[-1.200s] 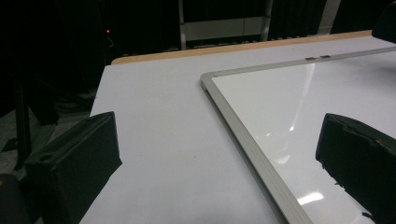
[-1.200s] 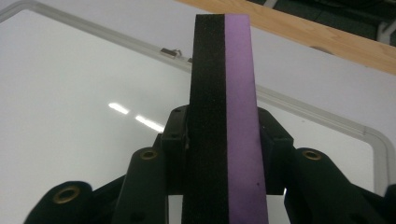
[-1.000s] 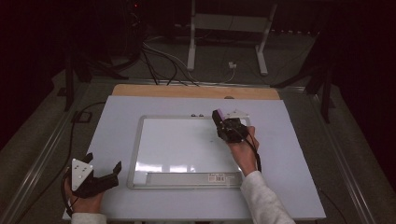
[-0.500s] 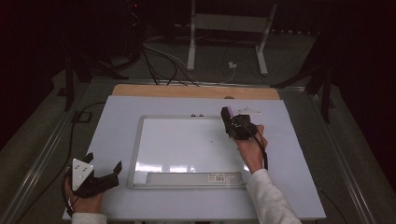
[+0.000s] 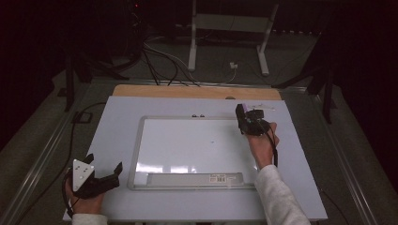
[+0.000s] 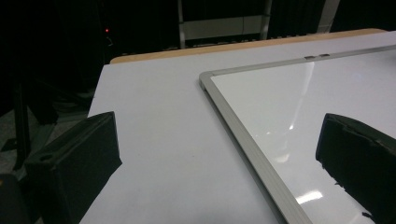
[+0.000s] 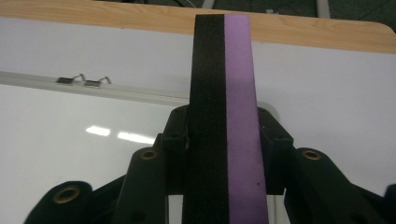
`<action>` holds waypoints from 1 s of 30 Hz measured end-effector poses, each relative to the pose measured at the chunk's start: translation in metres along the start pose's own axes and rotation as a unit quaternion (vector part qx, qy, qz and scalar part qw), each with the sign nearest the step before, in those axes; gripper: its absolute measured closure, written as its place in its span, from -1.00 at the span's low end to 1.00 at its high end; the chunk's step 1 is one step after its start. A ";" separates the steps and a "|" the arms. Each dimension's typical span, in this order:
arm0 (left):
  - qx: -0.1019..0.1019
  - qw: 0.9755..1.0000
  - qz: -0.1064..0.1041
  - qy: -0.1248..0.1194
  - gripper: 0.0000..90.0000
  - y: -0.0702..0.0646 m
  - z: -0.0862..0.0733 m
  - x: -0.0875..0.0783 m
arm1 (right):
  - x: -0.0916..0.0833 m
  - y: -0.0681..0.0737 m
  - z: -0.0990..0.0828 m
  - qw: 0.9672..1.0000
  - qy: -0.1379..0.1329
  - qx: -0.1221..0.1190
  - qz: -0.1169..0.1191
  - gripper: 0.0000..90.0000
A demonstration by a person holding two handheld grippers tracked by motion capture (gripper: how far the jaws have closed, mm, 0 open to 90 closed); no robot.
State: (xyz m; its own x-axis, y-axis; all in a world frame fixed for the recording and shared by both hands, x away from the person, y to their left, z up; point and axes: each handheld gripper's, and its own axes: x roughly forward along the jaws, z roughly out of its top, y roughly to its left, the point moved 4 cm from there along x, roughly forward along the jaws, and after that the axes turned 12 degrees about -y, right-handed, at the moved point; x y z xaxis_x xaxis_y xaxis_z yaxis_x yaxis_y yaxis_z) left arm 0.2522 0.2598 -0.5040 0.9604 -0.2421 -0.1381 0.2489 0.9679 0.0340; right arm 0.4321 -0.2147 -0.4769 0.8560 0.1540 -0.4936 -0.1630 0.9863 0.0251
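A white-topped table [image 5: 117,122] is seen with a strip of bare wood [image 5: 187,91] along its far edge. A whiteboard [image 5: 187,145] with a pale metal frame is laid flat on it, a grey tray strip [image 5: 195,178] with a barcode label at its near side, two small clips [image 5: 199,115] on the far frame. Glare patches are seen on the board. The room behind is dark: grey floor, loose cables [image 5: 159,61], a white stand's legs [image 5: 225,42], a white plug [image 5: 233,65], one red light [image 5: 136,6].

An eraser [image 7: 224,121], black felt on one face and purple foam on the other, is clamped upright between the jaws of the right gripper [image 5: 248,123], closed on both faces. It is held over the board's far right corner; whether it touches the board cannot be told. In the high view the eraser is small and dim, largely lost against the gripper.

The left gripper [image 5: 101,171] is held at the table's near left corner, beside the board, jaws spread wide with nothing between them. In the left gripper view both jaws are cut off by the frame edges, and the board's right part is cut off too. The person's forearms are cut off at the bottom edge.
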 end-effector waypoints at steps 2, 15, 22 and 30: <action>-0.001 1.000 0.000 0.000 -0.99 0.000 0.000 0.000 | 0.001 -0.003 -0.001 1.000 0.002 0.003 -0.004 0.40; 0.000 1.000 0.001 -0.001 -0.99 0.000 0.000 0.000 | 0.008 0.043 -0.037 0.997 0.038 -0.055 0.045 0.40; 0.000 1.000 0.001 -0.001 -0.99 0.000 0.000 0.000 | 0.008 0.081 -0.053 0.988 0.053 -0.116 0.084 0.41; 0.001 1.000 0.000 -0.001 -0.99 0.000 0.001 -0.001 | 0.004 0.101 -0.056 0.981 0.056 -0.131 0.128 0.41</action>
State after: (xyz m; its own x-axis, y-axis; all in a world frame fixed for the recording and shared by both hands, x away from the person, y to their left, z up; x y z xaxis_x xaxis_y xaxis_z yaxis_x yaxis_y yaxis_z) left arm 0.2516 0.2600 -0.5032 0.9609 -0.2414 -0.1358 0.2482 0.9681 0.0354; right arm 0.3914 -0.1175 -0.5243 0.7130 0.3735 -0.5934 -0.4993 0.8647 -0.0557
